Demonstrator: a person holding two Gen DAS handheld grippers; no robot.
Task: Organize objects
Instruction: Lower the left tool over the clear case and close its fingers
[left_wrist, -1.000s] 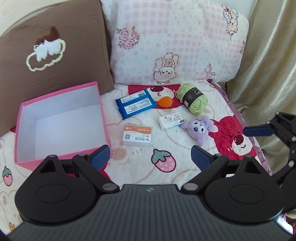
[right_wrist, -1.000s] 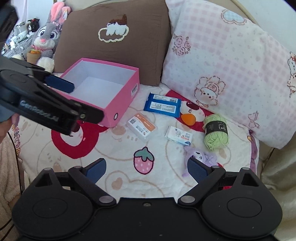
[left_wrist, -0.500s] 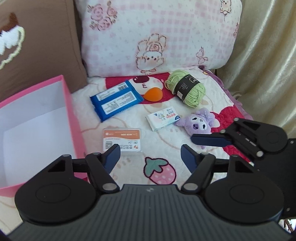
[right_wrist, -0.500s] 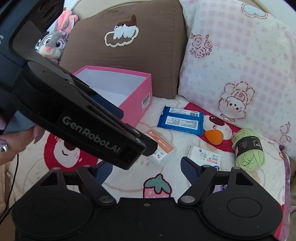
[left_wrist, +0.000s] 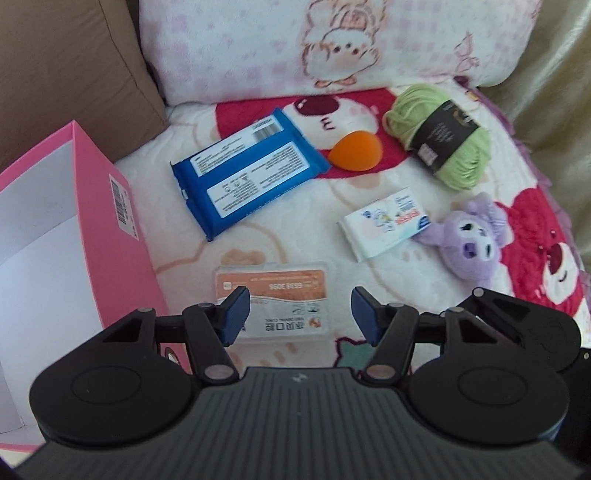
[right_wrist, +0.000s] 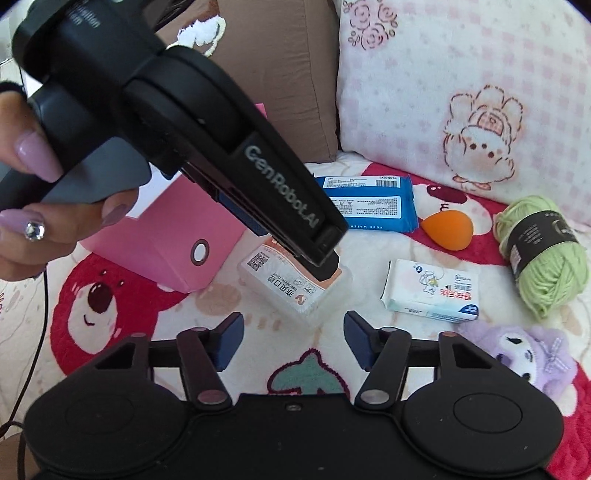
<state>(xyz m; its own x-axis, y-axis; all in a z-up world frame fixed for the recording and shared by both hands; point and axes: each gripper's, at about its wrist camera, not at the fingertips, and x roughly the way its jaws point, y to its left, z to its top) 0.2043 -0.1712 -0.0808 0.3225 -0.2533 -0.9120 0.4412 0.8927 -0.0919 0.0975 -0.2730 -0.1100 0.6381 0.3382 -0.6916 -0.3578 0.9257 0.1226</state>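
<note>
My left gripper (left_wrist: 300, 314) hangs low over a clear case with an orange label (left_wrist: 271, 295), its jaws closing with the case under and between them. The pads do not press on it. In the right wrist view one of its fingers (right_wrist: 295, 221) reaches down onto the case (right_wrist: 291, 284). My right gripper (right_wrist: 293, 339) hovers just in front of the case, jaws closing on nothing. An open pink box (left_wrist: 92, 206) stands to the left. On the bedding lie a blue wipes pack (left_wrist: 247, 173), an orange sponge (left_wrist: 354, 151), green yarn (left_wrist: 443, 136), a white tissue pack (left_wrist: 384, 225) and a purple plush (left_wrist: 469, 243).
A brown cushion (left_wrist: 70, 66) and a pink checked pillow (left_wrist: 332, 44) lean at the back. A beige curtain (left_wrist: 554, 74) closes off the right side. A person's hand (right_wrist: 29, 155) holds the left gripper, and the right gripper's body (left_wrist: 517, 332) crowds the lower right.
Both grippers have come down towards the bedding and their jaws have narrowed. The left gripper has moved in over the orange-label case, crossing the right wrist view.
</note>
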